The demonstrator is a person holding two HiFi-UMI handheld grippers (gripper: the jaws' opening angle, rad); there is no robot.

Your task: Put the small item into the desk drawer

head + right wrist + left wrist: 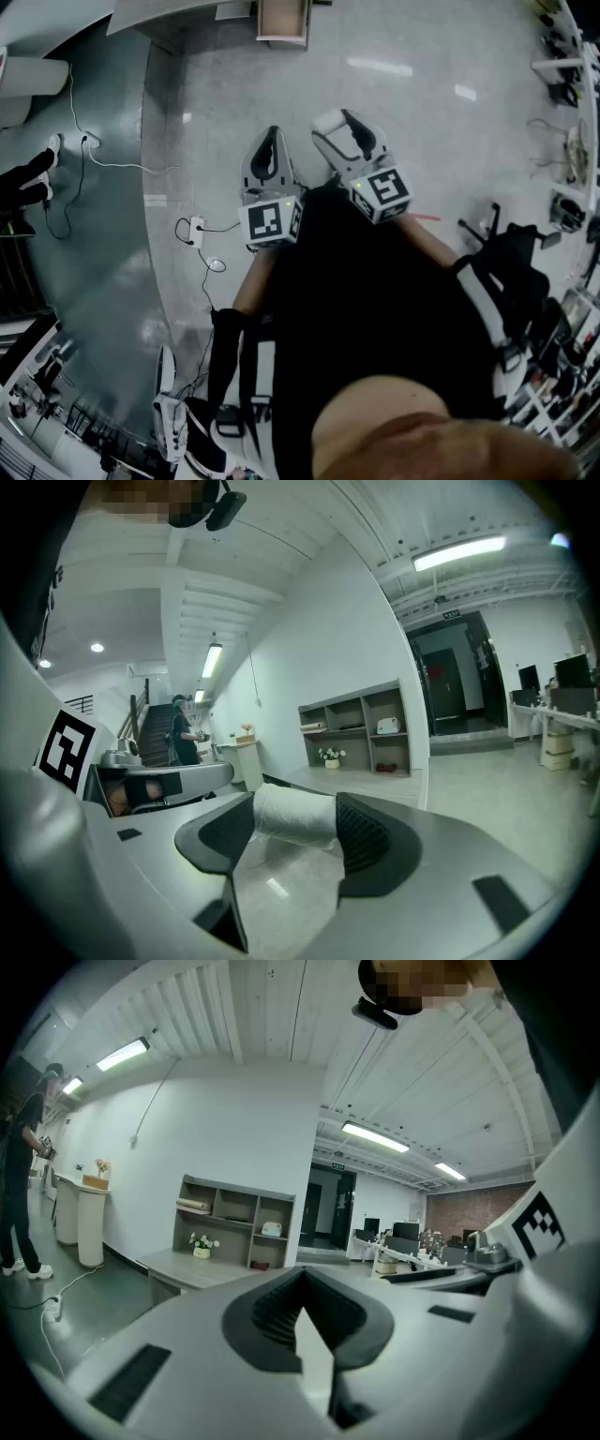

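Pale grey moulded-plastic left gripper (pixel 272 141) and matching right gripper (pixel 345 127) have black ribbed pads (pixel 370 841); each carries a white cube printed with black square markers (pixel 272 221); a black garment (pixel 375 309) covers the person at frame centre.

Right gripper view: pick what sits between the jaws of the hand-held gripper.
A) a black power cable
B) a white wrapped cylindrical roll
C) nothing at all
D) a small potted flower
B: the white wrapped cylindrical roll lies crosswise in the right hand-held gripper, filling the gap from one jaw to the other.
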